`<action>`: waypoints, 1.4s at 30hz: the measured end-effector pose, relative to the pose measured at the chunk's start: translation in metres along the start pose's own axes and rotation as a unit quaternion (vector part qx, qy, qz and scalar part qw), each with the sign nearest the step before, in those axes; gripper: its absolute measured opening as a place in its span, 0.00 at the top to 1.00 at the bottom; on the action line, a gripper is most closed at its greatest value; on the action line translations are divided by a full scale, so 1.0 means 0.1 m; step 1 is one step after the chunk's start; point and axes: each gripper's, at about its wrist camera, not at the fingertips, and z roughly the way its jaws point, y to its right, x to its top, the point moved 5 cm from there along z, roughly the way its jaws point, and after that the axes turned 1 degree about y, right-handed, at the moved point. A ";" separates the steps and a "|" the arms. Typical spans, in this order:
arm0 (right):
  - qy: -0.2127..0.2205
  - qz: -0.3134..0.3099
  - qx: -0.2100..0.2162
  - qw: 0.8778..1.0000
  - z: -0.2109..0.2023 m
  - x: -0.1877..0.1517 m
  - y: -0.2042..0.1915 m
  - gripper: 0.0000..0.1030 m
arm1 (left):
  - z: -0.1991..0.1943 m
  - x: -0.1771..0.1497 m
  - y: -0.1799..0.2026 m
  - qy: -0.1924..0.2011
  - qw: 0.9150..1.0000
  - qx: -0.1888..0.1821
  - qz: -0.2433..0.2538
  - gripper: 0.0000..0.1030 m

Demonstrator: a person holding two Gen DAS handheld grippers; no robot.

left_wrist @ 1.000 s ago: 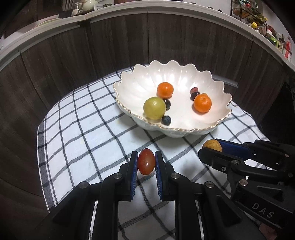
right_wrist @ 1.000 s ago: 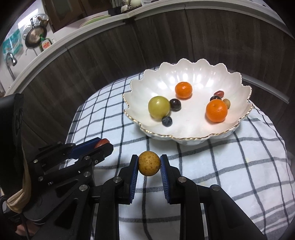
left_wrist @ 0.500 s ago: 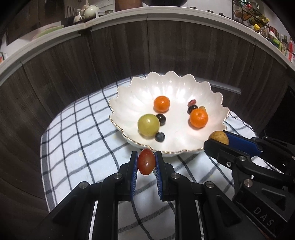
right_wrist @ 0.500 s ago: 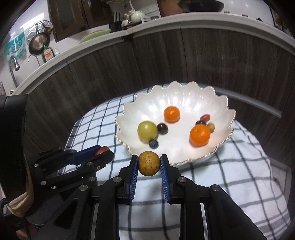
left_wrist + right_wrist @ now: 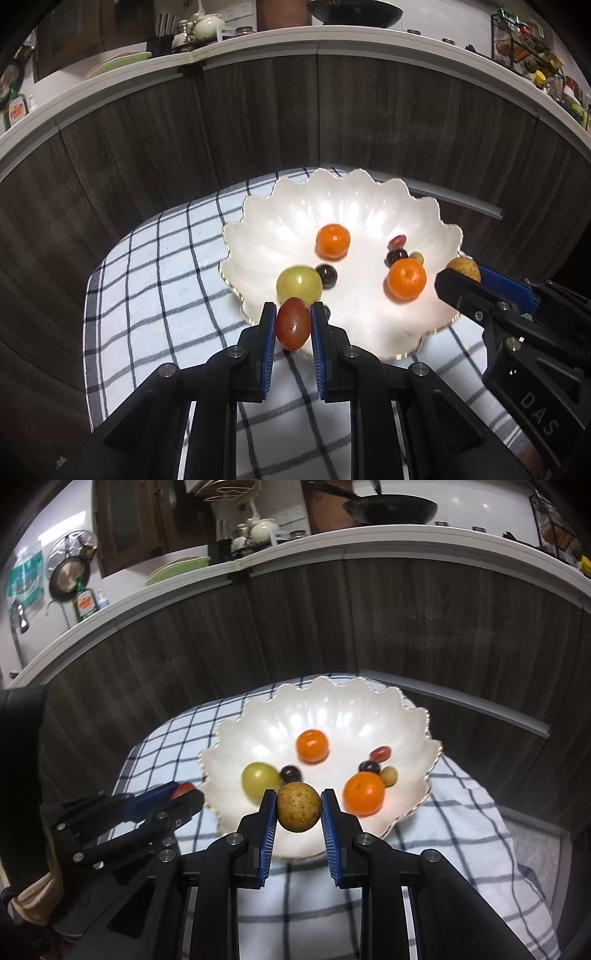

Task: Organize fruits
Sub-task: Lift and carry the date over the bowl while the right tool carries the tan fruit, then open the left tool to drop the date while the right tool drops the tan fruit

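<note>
A white scalloped bowl [image 5: 343,206] [image 5: 332,705] sits on a checked cloth. In it lie two oranges [image 5: 406,283] [image 5: 312,746], a green round fruit [image 5: 298,283] [image 5: 258,780], and several small dark and red grapes [image 5: 327,275]. My left gripper [image 5: 293,323] is shut on a red grape [image 5: 293,323], held over the bowl's near left rim. My right gripper [image 5: 298,806] is shut on a speckled tan round fruit [image 5: 298,806], held above the bowl's near rim. The tan fruit [image 5: 463,267] also shows at the right of the left wrist view.
The checked cloth [image 5: 155,288] [image 5: 461,834] covers a small table. A dark wood panel wall [image 5: 258,122] with a white counter top stands close behind the bowl. Kitchenware sits on the counter.
Both grippers have risen and moved toward the bowl with their fruits. They were over the cloth before and now hang at the bowl's near rim.
</note>
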 end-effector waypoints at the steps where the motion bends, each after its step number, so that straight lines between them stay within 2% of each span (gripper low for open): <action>1: 0.001 0.002 -0.002 1.000 0.01 0.03 0.04 0.75 | 0.01 0.04 0.01 0.002 1.000 -0.002 -0.004 0.81; 8: 0.004 0.001 -0.016 1.000 0.13 0.21 0.24 0.75 | 0.14 0.25 0.06 0.009 1.000 0.010 -0.009 0.81; 18: -0.006 0.003 -0.019 1.000 0.38 0.43 0.44 0.75 | 0.43 0.49 0.07 0.000 1.000 0.022 -0.012 0.81; 42: -0.031 -0.004 -0.024 0.999 1.17 0.86 0.65 0.75 | 1.13 0.83 -0.14 -0.028 0.999 0.017 -0.037 0.81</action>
